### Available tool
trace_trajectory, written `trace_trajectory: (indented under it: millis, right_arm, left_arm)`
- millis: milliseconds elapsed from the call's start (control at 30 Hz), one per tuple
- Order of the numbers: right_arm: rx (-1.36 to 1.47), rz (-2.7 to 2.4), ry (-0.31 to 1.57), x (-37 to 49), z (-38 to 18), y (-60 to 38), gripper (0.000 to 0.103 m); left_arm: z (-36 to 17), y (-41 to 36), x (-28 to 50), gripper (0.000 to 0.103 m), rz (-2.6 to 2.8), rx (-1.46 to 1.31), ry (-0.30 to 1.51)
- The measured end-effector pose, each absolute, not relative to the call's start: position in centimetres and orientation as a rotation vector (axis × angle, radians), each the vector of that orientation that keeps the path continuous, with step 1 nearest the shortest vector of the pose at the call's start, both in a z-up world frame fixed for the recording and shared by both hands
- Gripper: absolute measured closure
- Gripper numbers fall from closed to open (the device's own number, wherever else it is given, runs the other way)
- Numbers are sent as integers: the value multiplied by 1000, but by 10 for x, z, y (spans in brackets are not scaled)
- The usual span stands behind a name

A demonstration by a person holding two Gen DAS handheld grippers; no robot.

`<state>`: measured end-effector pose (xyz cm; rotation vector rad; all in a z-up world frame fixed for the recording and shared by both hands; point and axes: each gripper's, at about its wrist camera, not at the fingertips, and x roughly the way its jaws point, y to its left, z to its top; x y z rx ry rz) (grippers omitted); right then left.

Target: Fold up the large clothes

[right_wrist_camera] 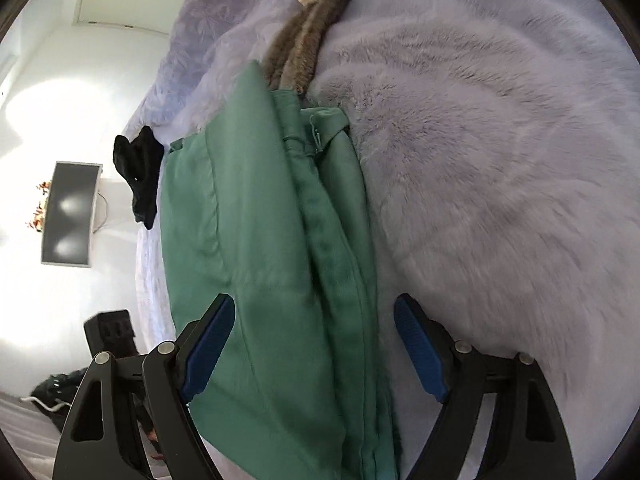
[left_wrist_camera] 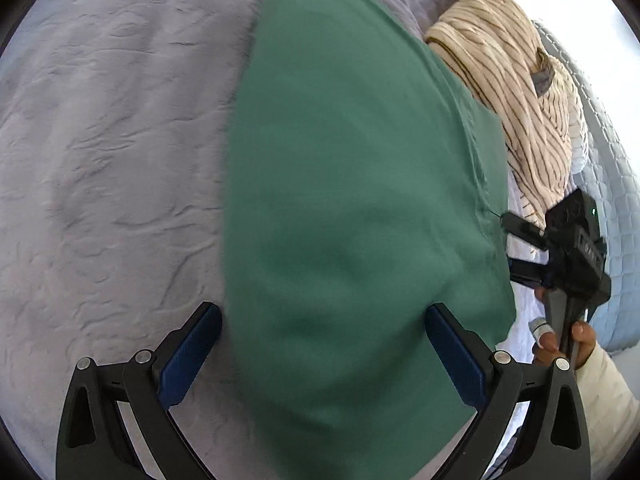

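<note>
a green garment (left_wrist_camera: 352, 200) lies folded into a long strip on the fluffy lilac blanket (left_wrist_camera: 112, 140) of a bed. the left gripper (left_wrist_camera: 324, 356) hangs over its near end with jaws wide apart, nothing clamped. the right gripper (right_wrist_camera: 316, 348) also stands apart, straddling the cloth's seamed edge. a cream striped garment (left_wrist_camera: 516, 92) lies just beyond, to the right

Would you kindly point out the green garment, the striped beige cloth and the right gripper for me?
green garment (left_wrist_camera: 352, 200), left wrist view, middle of its smooth folded panel.
striped beige cloth (left_wrist_camera: 504, 80), left wrist view, centre of the bunched stripes.
right gripper (right_wrist_camera: 316, 348), right wrist view, midway between its open fingertips.
</note>
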<state>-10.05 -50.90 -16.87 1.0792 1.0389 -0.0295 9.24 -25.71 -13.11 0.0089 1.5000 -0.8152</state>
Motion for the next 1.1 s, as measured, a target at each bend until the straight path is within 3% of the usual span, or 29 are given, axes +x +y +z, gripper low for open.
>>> trace_trajectory:
  millis: [367, 400, 433, 467, 500, 533, 633, 867, 1100]
  right_arm:
    - [1178, 60, 986, -62, -193, -512, 17]
    - [1201, 39, 982, -62, -194, -513, 26]
    - [1202, 24, 988, -62, -194, -513, 47]
    - [1202, 22, 994, -62, -193, -513, 57]
    - [1207, 20, 986, -65, -191, -512, 75]
    - [1219, 23, 966, -68, -188, -511, 80]
    - [1267, 54, 895, -78, -173, -507, 83]
    - [1288, 117, 790, -93, -125, -472, 83]
    - [1313, 151, 761, -117, -105, -395, 83]
  left_arm:
    - [-141, -260, 95, 2, -837, 17, 1506]
    - [-138, -257, 95, 15, -849, 10, 1492]
    - [-133, -256, 92, 27, -881, -5, 1479]
    - [-128, -252, 90, 30, -876, 0, 1462]
    - [-123, -249, 89, 39, -884, -3, 1447]
    - [-120, -246, 88, 47, -893, -13, 1440]
    - [-102, -232, 90, 58, -924, -57, 1421]
    - [-53, -188, 83, 59, -1009, -67, 1364]
    - [-27, -84, 66, 59, -1030, -41, 1376]
